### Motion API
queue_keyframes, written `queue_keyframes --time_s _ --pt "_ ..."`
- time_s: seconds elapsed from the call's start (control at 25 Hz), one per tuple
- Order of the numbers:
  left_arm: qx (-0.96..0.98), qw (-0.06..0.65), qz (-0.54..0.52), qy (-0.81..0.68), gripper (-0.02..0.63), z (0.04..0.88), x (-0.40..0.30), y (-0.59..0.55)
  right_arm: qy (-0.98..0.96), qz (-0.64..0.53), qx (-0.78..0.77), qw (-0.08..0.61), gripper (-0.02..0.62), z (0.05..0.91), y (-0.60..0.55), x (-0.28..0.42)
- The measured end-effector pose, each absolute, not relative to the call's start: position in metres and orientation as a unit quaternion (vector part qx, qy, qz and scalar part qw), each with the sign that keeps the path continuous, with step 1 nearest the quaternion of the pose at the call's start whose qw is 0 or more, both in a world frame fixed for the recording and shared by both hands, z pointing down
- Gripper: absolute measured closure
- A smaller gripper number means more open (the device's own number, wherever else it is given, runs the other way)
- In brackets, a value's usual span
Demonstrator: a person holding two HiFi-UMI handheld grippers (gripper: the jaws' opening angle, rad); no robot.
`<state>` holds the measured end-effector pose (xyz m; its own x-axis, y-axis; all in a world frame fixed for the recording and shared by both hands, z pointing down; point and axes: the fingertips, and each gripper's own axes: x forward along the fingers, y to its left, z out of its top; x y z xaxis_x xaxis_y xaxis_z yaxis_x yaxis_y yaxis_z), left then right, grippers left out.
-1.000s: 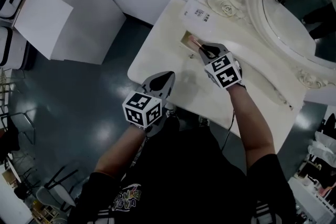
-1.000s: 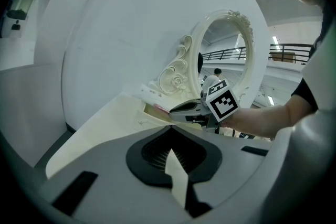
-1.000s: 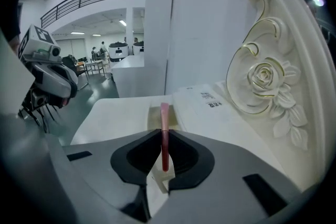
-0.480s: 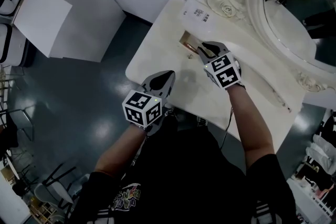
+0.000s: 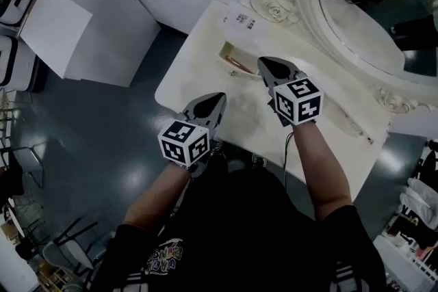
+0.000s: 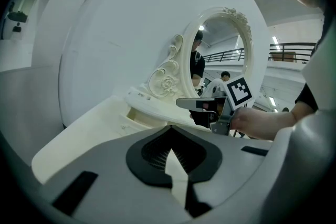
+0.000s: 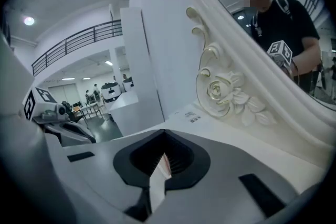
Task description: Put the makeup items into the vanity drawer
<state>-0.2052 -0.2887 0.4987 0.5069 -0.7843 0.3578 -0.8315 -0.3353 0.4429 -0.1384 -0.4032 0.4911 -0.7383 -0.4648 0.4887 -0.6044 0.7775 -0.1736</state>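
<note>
Makeup items (image 5: 237, 65), at least one thin pinkish piece, lie in the open vanity drawer (image 5: 224, 49) at upper centre, so the loading looks largely done. Lower left, the left gripper (image 5: 216, 102) hovers over the tabletop (image 5: 195, 75), jaws pressed together on nothing. Right of the drawer, the right gripper (image 5: 264, 64) hangs just beside it, jaws likewise together and empty. Closing the drawer seems left.

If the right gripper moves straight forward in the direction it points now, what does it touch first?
The right gripper would probably meet the vanity top by the printed label, left of the carved rose. The way there looks free, though depth is unclear.
</note>
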Motion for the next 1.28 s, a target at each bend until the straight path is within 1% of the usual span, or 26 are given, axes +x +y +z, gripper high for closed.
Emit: queue_keyframes --time_s 0.24,0.56,0.92,1.08,1.28 --pt "0.817 0.286 0.037 -0.5 0.604 0.486 -0.167 -0.281 -0.925 0.162 0.294 0.179 0.566 0.458 -0.373 -0.099" --pt "0.82 0.268 0.038 -0.504 0.604 0.466 -0.101 -0.26 -0.931 0.156 0.285 0.167 0.566 0.44 -0.328 -0.032" --pt "0.817 0.26 0.032 -0.514 0.604 0.458 -0.024 -0.236 -0.938 0.176 0.264 0.141 0.566 0.428 -0.287 0.037" --pt "0.813 0.257 0.033 -0.521 0.604 0.452 -0.008 -0.221 -0.938 0.187 0.258 0.134 0.566 0.428 -0.272 0.058" --pt "0.806 0.253 0.033 -0.534 0.604 0.447 -0.017 -0.203 -0.936 0.199 0.261 0.128 0.566 0.432 -0.259 0.071"
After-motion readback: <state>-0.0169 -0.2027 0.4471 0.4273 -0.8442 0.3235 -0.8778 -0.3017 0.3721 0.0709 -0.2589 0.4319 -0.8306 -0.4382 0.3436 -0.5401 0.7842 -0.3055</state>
